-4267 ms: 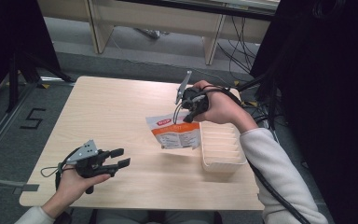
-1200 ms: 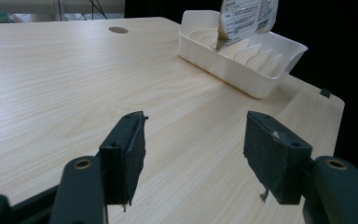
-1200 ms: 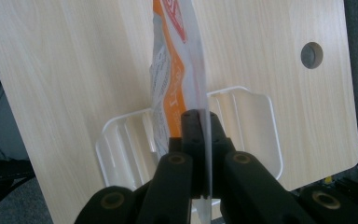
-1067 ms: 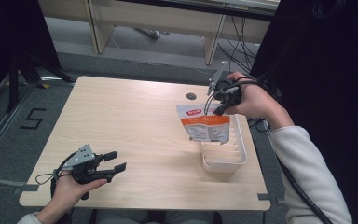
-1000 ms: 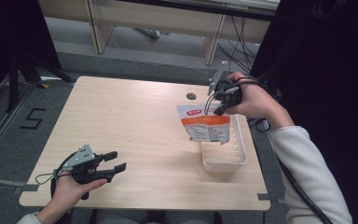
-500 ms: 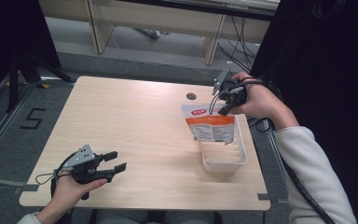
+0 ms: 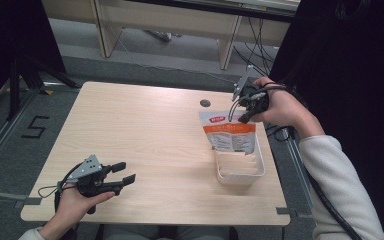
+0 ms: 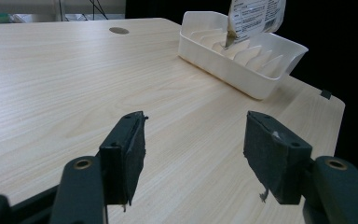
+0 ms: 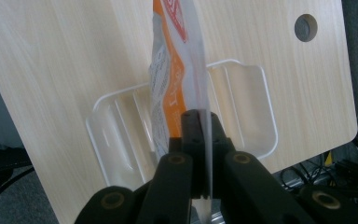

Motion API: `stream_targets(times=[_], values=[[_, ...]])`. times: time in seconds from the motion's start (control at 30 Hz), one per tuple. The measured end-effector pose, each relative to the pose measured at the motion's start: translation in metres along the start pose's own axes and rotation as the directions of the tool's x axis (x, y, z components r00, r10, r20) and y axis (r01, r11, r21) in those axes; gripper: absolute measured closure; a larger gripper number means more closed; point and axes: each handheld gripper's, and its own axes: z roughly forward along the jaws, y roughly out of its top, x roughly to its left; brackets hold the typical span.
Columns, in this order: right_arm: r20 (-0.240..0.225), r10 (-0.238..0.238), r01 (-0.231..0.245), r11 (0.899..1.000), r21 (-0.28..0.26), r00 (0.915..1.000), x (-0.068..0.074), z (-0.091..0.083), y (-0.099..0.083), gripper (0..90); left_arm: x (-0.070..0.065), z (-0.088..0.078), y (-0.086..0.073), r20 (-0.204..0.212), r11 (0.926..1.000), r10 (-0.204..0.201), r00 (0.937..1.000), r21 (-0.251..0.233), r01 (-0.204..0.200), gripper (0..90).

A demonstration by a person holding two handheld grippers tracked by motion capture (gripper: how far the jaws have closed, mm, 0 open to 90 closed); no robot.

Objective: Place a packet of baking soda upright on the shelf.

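Observation:
An orange and white pouch (image 7: 230, 135) hangs upright from my right gripper (image 7: 243, 113), which is shut on its top edge. The pouch's lower end dips into the white slotted tray (image 7: 240, 172) at the table's right side. In the right gripper view the pouch (image 9: 172, 88) runs edge-on from the pinched jaws down over the tray (image 9: 100, 140). My left gripper (image 7: 122, 173) rests open near the table's front left corner, nothing between its pads (image 8: 126, 154). From there the tray (image 8: 223, 70) and the pouch's bottom (image 8: 254, 21) lie far ahead.
A round cable hole (image 7: 205, 103) sits in the tabletop behind the tray. The table's right edge (image 7: 275, 165) runs close beside the tray. Cables trail off the table at the right. A wooden bench frame (image 7: 170, 25) stands beyond the far edge.
My right gripper has carried the pouch from the table's middle to the right and lowered it into the tray. The left gripper has stayed put, open.

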Motion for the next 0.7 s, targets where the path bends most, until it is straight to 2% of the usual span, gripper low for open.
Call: stream_targets(times=[0.07, 0.1, 0.27, 0.33, 0.47, 0.5, 0.53, 0.63, 0.67, 0.7], values=[[0.001, 0.038, -0.038, 0.999, 0.013, 0.9993, 0.0026, -0.0014, -0.0002, 90.0, 0.0, 0.0, 0.0001, 0.0, 1.0, 0.0, 1.0, -0.001, 0.0, 37.9], [-0.002, 0.017, -0.017, 1.0, 0.006, 0.9999, 0.0006, -0.0009, -0.001, 90.0, 0.0, 0.0, 0.0, 0.0, 1.0, -0.001, 1.0, -0.001, 0.001, 37.9], [-0.003, 0.025, -0.025, 1.0, 0.011, 0.9997, 0.0006, -0.0011, -0.0027, 90.0, 0.0, 0.0, 0.0, 0.0, 1.0, -0.001, 1.0, -0.001, 0.001, 37.9], [-0.002, 0.008, -0.008, 1.0, 0.009, 1.0, -0.001, -0.0003, -0.004, 90.0, 0.0001, 0.0, 0.0, 0.0, 1.0, -0.002, 1.0, -0.001, 0.002, 37.9], [-0.005, 0.022, -0.022, 1.0, 0.022, 0.9997, -0.0004, 0.0003, -0.0057, 90.0, 0.0, 0.0, 0.0, 0.0, 1.0, 0.0, 1.0, -0.001, 0.0, 37.9], [-0.006, -0.001, 0.001, 1.0, 0.015, 1.0, -0.0026, 0.0016, -0.007, 90.0, -0.0001, 0.0, 0.0, -0.001, 1.0, -0.001, 1.0, -0.002, 0.001, 37.9], [-0.005, 0.032, -0.032, 0.999, 0.027, 0.9995, -0.0001, 0.0008, -0.0068, 90.0, 0.0, 0.0, 0.0001, 0.0, 1.0, 0.0, 1.0, -0.002, 0.0, 37.9], [-0.003, 0.006, -0.006, 1.0, 0.023, 1.0, -0.0027, 0.0023, -0.0092, 90.0, 0.0, 0.0001, 0.0, -0.001, 1.0, -0.001, 1.0, -0.001, 0.001, 37.9], [-0.004, 0.028, -0.028, 0.999, 0.032, 0.9996, -0.0011, 0.0017, -0.0092, 90.0, 0.0, 0.0001, 0.0, -0.001, 1.0, -0.001, 1.0, -0.001, 0.001, 37.9], [-0.003, 0.027, -0.027, 0.999, 0.034, 0.9996, -0.0016, 0.0024, -0.0096, 90.0, -0.0001, 0.0001, 0.0, -0.001, 1.0, -0.001, 1.0, -0.001, 0.001, 37.9]])
